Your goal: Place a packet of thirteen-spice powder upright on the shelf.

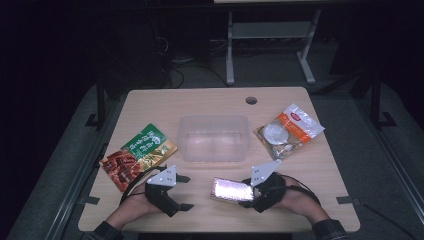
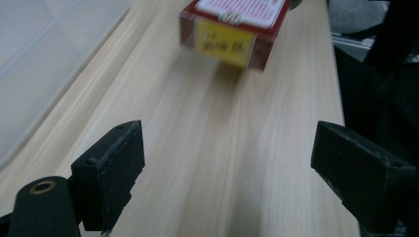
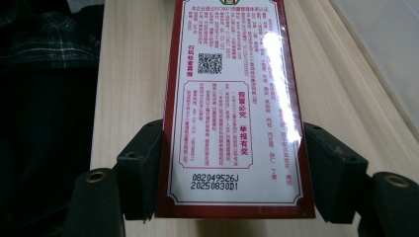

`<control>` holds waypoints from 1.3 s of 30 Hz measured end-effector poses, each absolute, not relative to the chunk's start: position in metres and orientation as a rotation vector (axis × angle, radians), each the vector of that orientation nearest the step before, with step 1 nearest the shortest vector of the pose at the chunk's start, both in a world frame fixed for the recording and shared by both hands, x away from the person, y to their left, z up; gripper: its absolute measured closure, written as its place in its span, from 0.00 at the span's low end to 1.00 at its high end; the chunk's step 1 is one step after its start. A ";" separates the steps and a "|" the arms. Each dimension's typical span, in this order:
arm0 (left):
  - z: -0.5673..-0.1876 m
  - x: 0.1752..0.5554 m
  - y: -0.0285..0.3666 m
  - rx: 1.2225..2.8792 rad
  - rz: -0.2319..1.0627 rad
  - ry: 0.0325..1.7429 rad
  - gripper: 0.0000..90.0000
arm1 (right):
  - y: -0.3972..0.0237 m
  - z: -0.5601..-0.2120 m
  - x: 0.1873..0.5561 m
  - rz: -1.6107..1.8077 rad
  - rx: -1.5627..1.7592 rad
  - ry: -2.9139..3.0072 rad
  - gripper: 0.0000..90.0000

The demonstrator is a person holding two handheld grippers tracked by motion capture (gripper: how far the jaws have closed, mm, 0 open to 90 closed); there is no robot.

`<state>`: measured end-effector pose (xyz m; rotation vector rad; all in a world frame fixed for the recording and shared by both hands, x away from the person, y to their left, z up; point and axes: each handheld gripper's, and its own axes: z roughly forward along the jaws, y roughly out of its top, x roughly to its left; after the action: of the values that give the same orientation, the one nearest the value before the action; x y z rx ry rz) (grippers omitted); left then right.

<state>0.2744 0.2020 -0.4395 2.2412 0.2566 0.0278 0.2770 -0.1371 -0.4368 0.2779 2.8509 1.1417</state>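
My right gripper (image 3: 232,163) clamps its jaws on the red box (image 3: 232,108), lifted just above the pale wooden tabletop (image 1: 210,102). My left gripper (image 2: 227,163) stands wide open, holding nothing. Beyond the tabletop, the room is dark.

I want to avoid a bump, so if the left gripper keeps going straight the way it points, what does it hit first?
Probably the red box held in the right gripper. The left gripper is open with bare table ahead; how far off the box is remains unclear.
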 end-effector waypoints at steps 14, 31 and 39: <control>-0.433 0.286 0.178 2.258 -0.020 0.142 0.14 | -0.104 -0.432 0.289 1.223 0.121 2.852 0.35; -0.434 0.288 0.164 2.254 -0.079 0.074 0.33 | -0.093 -0.430 0.286 1.243 0.036 2.859 0.35; -0.435 0.288 0.163 2.265 -0.103 0.070 0.34 | -0.093 -0.430 0.285 1.252 0.033 2.869 0.35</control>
<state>0.2880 0.1631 -0.4347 2.2652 0.0700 -0.1027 0.2850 -0.0928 -0.4302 0.0333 2.8686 1.2515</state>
